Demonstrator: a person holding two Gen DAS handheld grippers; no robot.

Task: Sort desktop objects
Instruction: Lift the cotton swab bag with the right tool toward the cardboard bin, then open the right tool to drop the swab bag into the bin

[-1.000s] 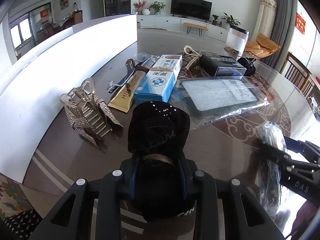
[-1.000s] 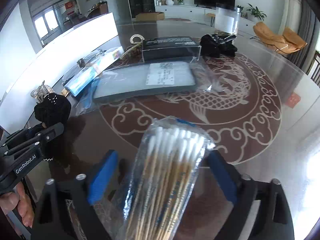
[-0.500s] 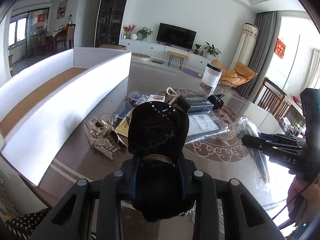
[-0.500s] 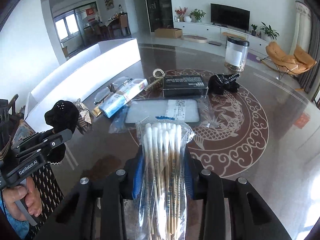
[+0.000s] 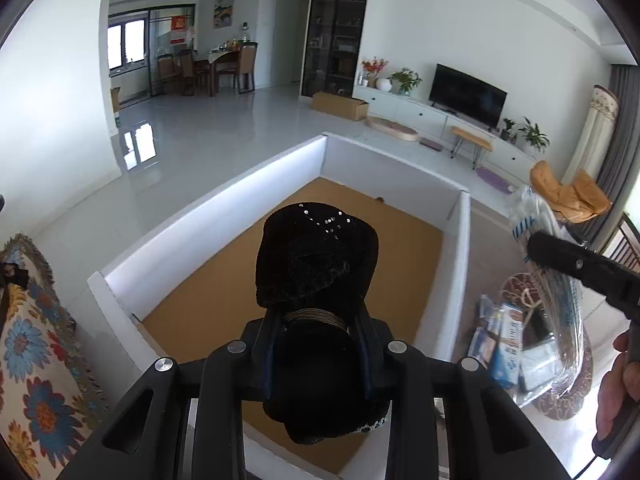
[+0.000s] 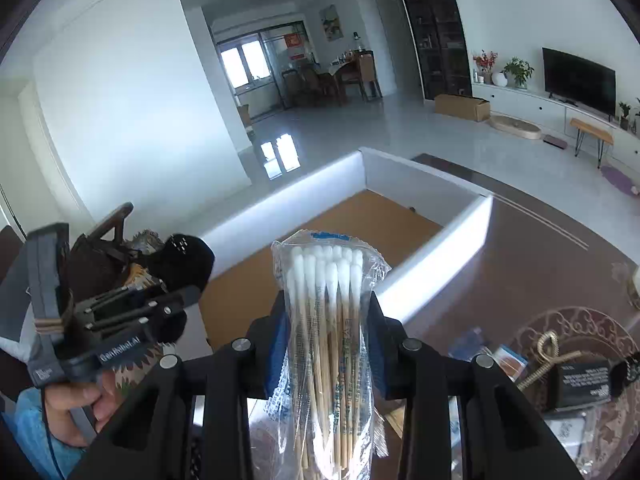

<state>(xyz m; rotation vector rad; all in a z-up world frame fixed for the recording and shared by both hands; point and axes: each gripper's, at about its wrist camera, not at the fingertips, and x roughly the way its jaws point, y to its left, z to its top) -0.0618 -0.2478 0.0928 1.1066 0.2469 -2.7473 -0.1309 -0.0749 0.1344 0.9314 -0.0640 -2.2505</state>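
While both grippers hang over white box (image 5: 460, 256): left gripper (image 5: 318, 320) clamps black hair clip (image 5: 316, 264), right gripper (image 6: 326, 320) pinches swab bag (image 6: 326, 320); slick film may slip, landing outside box wall.

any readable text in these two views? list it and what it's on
"GenRobot.AI": on the side of the left gripper, seen from the right wrist.
Blue print on the cotton swab bag: too blurred to read.
White print on the black box: too small.
Blue-and-white box: print unreadable.
Red wall sign: unreadable.
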